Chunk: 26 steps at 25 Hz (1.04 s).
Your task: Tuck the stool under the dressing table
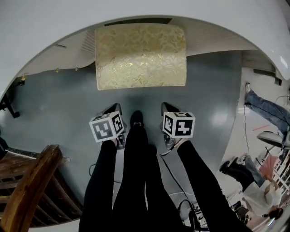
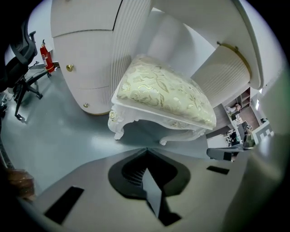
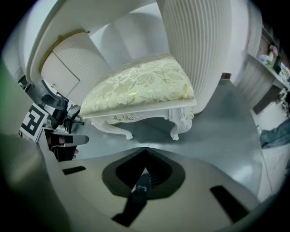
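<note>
The stool has a pale gold floral cushion and carved white legs. It stands on the grey floor in the knee gap of the white dressing table, its far edge under the curved tabletop. In the gripper views the stool lies ahead, between the table's fluted pedestals. My left gripper and right gripper hover short of the stool's near edge, apart from it. Both are shut on nothing, the jaws meeting at a point.
A person's black-trousered legs stand between the grippers. A dark wooden chair is at the lower left, and cables lie on the floor behind. An office chair and fire extinguisher stand left. Other people are at the right.
</note>
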Motion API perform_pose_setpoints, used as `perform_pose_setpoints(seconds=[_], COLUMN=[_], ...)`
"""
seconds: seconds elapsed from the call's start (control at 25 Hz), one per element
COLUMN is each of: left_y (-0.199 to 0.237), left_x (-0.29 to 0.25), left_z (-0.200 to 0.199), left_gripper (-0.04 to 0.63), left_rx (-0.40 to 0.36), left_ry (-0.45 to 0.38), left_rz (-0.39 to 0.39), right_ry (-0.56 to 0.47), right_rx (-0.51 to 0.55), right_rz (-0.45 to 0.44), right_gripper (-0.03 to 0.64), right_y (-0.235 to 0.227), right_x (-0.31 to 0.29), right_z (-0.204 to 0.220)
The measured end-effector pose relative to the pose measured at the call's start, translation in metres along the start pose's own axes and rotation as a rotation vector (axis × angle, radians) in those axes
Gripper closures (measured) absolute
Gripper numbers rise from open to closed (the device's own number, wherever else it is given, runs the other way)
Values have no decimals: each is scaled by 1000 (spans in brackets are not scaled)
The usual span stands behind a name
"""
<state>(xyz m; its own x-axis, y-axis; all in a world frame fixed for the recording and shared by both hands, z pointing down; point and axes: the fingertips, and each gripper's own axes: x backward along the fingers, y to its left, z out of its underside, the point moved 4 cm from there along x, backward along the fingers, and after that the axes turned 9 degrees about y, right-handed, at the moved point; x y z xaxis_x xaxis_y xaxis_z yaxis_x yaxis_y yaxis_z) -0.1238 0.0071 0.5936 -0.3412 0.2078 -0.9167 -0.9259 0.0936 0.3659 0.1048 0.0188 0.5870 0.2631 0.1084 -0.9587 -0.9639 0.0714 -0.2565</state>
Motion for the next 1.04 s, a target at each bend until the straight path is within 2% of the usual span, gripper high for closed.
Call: perform_pose_setpoints(seconds=[0.24,0.56,1.04], left_y=[0,3,0], left_x=[15,38,57], left_z=[27,53,72], left_gripper=[588,588,588], left_rx=[4,-2,-5], left_ry=[7,7,-5], left_rz=[3,-5,-8], right_ry=[-25,-49,-60], right_rx=[126,154,184], right_rz=[18,17,18], right_gripper=[614,612,612], right_y=[10,17,19], right_x=[18,45,61], right_z=[19,43,74])
